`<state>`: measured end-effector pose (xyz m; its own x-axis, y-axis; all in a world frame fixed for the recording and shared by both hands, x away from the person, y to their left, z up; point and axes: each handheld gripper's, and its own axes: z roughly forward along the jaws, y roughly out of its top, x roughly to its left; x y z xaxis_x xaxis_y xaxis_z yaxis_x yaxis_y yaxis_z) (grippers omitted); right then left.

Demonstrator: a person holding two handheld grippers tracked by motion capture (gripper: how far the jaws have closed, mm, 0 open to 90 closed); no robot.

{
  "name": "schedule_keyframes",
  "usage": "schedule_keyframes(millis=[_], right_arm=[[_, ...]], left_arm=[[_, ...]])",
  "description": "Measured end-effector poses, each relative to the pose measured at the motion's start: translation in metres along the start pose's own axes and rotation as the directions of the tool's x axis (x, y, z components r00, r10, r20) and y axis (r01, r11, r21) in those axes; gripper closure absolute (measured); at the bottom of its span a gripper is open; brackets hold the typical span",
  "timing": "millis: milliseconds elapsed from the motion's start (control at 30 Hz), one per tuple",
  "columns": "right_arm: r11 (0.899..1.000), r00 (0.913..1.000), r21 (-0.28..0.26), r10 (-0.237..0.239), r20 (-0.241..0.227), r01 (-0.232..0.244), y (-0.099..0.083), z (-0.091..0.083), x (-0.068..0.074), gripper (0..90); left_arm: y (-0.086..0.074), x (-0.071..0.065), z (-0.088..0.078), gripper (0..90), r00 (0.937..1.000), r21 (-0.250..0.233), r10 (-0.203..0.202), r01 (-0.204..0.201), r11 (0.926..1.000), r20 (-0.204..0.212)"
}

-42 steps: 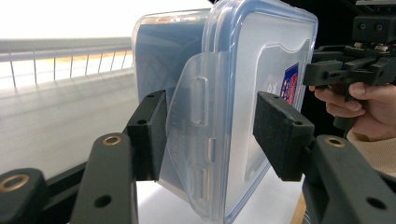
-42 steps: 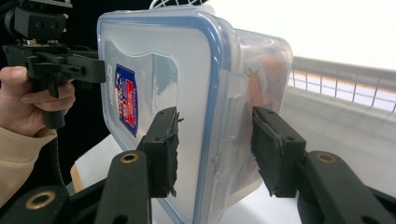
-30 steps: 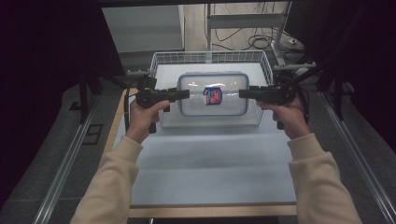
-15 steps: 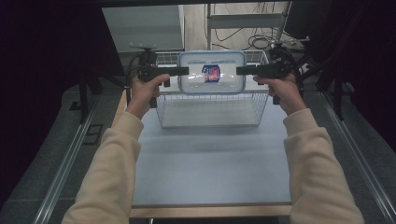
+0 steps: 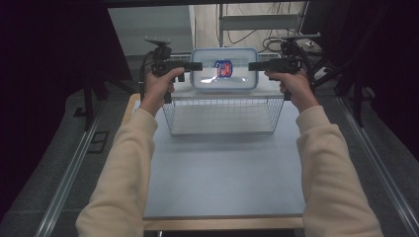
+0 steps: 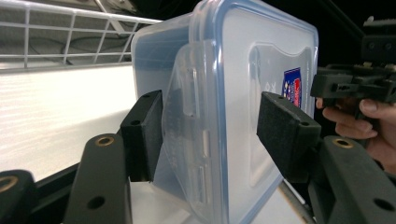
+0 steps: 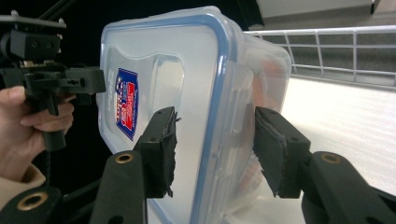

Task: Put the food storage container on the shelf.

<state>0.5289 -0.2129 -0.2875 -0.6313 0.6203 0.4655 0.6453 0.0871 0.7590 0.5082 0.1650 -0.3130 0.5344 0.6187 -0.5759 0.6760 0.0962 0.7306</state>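
The left tongs (image 5: 196, 65) were closed on the left short end of the box (image 5: 225, 69), one pad under its base and the other on the lid, straddling the clip flap; in the left gripper view the lid-side pad (image 6: 285, 130) seemed to sit a little off the plastic, so that grip looked shallow. The box hung level between the two tongs, clear of the basket (image 5: 223, 115) that lay below and nearer the person on the bench (image 5: 222, 173). It was a clear, hard plastic tub with a blue-sealed lid and a red and blue label (image 5: 224, 68), probably stiff enough to bear a squeeze, smooth and so likely to slip, and light if empty; something orange showed dimly through the wall in the right gripper view, but what it was I could not tell. The short ends over the clips seemed the best places to hold. The right tongs (image 5: 252, 65) pinched the right end the same way, both pads pressed on. Below both tongs the basket's wire rim looked like the main obstacle for any lowering; cables and a dark frame lay beyond them.
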Motion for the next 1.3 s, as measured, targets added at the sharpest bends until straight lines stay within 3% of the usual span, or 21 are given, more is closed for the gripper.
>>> schedule_keyframes(millis=[67,200,333,433,500,567,600,633,667,767,900,1000,1067,1133,1167,1300], right_arm=[[0.999,0.9987,0.005,0.050,-0.008,-0.050,0.003,0.005,-0.006,48.9],[0.995,0.9947,0.009,0.102,-0.012,-0.102,0.004,0.009,-0.011,47.4],[0.992,0.9907,0.008,0.129,0.044,-0.129,0.006,0.014,-0.014,48.5],[0.990,0.9867,0.002,0.138,0.086,-0.139,0.007,0.018,-0.013,49.3],[0.990,0.9857,-0.010,0.138,0.098,-0.137,0.006,0.019,-0.010,48.6],[0.991,0.9856,-0.016,0.130,0.108,-0.129,0.005,0.019,-0.009,47.0],[0.993,0.9843,-0.041,0.112,0.137,-0.107,0.004,0.016,-0.006,45.0],[0.993,0.9843,-0.041,0.112,0.137,-0.107,0.004,0.016,-0.006,45.0],[0.995,0.9858,-0.055,0.085,0.145,-0.078,0.001,0.012,-0.004,43.9],[0.997,0.9881,-0.058,0.053,0.144,-0.045,-0.003,0.006,-0.002,42.2],[0.997,0.9938,-0.071,0.017,0.110,-0.010,-0.013,-0.008,0.001,38.1],[0.995,0.9944,-0.071,-0.059,0.088,0.065,-0.030,-0.025,0.012,32.9],[0.994,0.9935,-0.069,-0.080,0.081,0.085,-0.037,-0.029,0.016,32.3],[0.988,0.9897,-0.074,-0.133,0.054,0.136,-0.059,-0.042,0.026,30.8],[0.988,0.9897,-0.074,-0.133,0.054,0.136,-0.059,-0.042,0.026,30.8],[0.979,0.9819,-0.080,-0.188,0.025,0.189,-0.099,-0.057,0.035,29.0]], left_arm=[[0.002,0.004,0.002,42.1,0.9997,0.000,-0.026,0.026,0.9997,0.002],[0.006,0.009,0.009,39.4,0.9981,0.015,-0.061,0.061,0.9980,-0.012],[0.006,0.021,0.018,34.1,0.9906,0.047,-0.136,0.136,0.9896,0.005],[0.004,0.029,0.020,34.5,0.9853,0.010,-0.171,0.170,0.9853,0.011],[0.005,0.028,0.020,35.4,0.9879,-0.011,-0.155,0.155,0.9878,-0.006],[0.006,0.025,0.022,32.4,0.9906,0.001,-0.135,0.135,0.9909,-0.025],[0.006,0.020,0.020,28.9,0.9934,-0.013,-0.096,0.095,0.9954,-0.064],[0.006,0.020,0.020,27.3,0.9934,-0.013,-0.096,0.095,0.9954,-0.064],[0.006,0.017,0.017,25.7,0.9940,-0.025,-0.079,0.077,0.9967,-0.076],[0.004,0.009,0.004,24.8,0.9961,-0.056,-0.053,0.049,0.9972,-0.071],[-0.005,-0.004,-0.015,24.6,0.9972,-0.052,0.018,-0.021,0.9984,-0.072],[-0.022,-0.018,-0.031,22.9,0.9939,-0.044,0.081,-0.084,0.9955,-0.076],[-0.040,-0.030,-0.043,22.5,0.9892,-0.044,0.130,-0.133,0.9901,-0.068],[-0.056,-0.038,-0.052,22.2,0.9867,-0.038,0.150,-0.152,0.9876,-0.064],[-0.068,-0.043,-0.057,22.2,0.9827,-0.027,0.172,-0.175,0.9843,-0.068],[-0.110,-0.053,-0.071,21.5,0.9770,-0.017,0.205,-0.206,0.9783,-0.058]])
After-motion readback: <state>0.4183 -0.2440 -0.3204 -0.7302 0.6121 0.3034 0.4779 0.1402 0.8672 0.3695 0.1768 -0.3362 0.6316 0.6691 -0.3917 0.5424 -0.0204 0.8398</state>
